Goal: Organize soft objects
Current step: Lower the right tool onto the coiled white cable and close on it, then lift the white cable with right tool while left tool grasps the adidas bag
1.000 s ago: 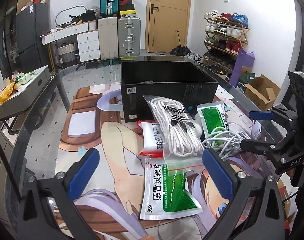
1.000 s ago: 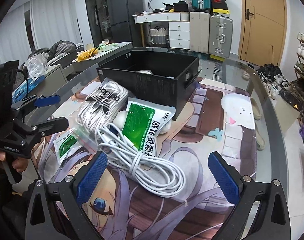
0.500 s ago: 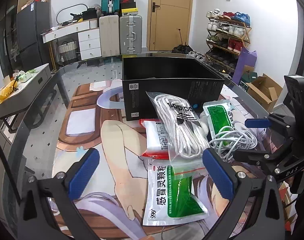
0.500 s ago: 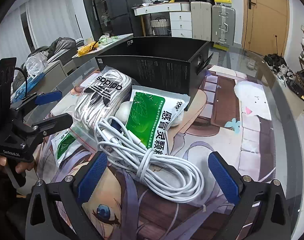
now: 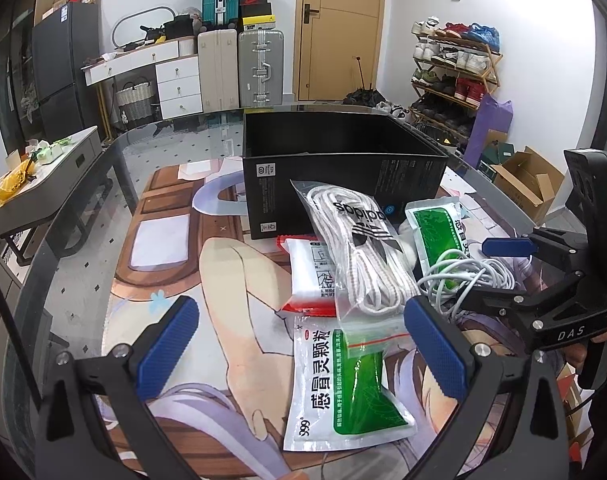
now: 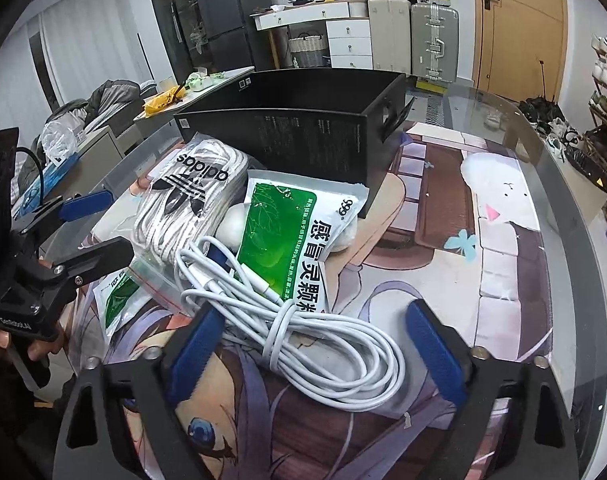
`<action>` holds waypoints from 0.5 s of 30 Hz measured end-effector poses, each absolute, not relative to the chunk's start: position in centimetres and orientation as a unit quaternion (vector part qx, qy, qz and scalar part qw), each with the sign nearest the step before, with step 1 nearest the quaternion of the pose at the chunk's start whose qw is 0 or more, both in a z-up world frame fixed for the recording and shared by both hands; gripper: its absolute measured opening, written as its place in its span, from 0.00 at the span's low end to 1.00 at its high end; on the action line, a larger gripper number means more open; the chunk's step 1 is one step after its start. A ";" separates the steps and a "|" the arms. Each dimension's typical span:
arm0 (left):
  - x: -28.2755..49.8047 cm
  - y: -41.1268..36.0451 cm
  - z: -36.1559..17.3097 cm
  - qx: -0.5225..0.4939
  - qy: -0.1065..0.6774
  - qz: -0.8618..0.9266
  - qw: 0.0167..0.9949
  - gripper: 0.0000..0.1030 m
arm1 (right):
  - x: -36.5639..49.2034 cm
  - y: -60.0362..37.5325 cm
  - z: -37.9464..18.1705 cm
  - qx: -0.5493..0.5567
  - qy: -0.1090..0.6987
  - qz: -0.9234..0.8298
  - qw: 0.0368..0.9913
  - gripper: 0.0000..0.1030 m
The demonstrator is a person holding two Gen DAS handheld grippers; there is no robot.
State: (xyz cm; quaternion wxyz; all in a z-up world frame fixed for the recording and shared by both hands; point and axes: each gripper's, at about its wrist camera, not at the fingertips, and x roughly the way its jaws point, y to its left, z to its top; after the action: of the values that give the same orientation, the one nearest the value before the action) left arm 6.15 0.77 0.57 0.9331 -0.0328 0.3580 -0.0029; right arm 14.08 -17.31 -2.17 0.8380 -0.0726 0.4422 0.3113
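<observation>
the right gripper (image 6: 315,344) is spread wide, straddling the coiled white charging cable (image 6: 303,324) on the glass-topped bench (image 6: 543,184). the left gripper (image 5: 303,344) hangs wide apart above a green-and-white medicine sachet (image 5: 343,376). a clear bag of white laces (image 5: 363,256) leans against the open black cardboard box (image 5: 343,168).

Left gripper (image 5: 301,346): a matte black angular frame was fitted with two ribbed blue rubber pads (image 5: 168,346); silver screws were set at the joints.
Right gripper (image 6: 317,354): the same black frame and textured blue pads (image 6: 435,354) were seen; "DAS" was printed in white on its body.
Hand (image 6: 3,340): bare skin and a dark sleeve were shown.
</observation>
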 end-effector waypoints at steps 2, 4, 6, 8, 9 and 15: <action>6.1 0.8 0.5 -0.033 0.358 -0.003 0.933 1.00 | 14.0 -17.4 -2.1 -0.074 0.443 0.314 0.837 0.77; 6.1 0.8 0.5 -0.032 0.358 -0.003 0.933 1.00 | 14.0 -17.6 -2.1 -0.075 0.442 0.316 0.836 0.73; 6.1 0.8 0.5 -0.031 0.358 -0.003 0.933 1.00 | 13.7 -17.7 -2.0 -0.074 0.442 0.322 0.834 0.63; 6.1 0.8 0.5 -0.031 0.358 -0.002 0.933 1.00 | 13.5 -17.8 -1.9 -0.076 0.443 0.334 0.829 0.53; 6.1 0.8 0.5 -0.032 0.358 -0.002 0.933 1.00 | 13.4 -17.7 -1.9 -0.078 0.443 0.337 0.827 0.49; 6.1 0.8 0.5 -0.033 0.358 -0.002 0.933 1.00 | 12.5 -17.5 -1.8 -0.098 0.445 0.351 0.818 0.42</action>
State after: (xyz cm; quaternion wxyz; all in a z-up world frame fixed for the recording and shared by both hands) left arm 6.07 0.78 0.50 0.9330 -0.0326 0.3584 -0.0023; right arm 12.50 -17.54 -1.82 0.8183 -0.0979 0.4446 0.3508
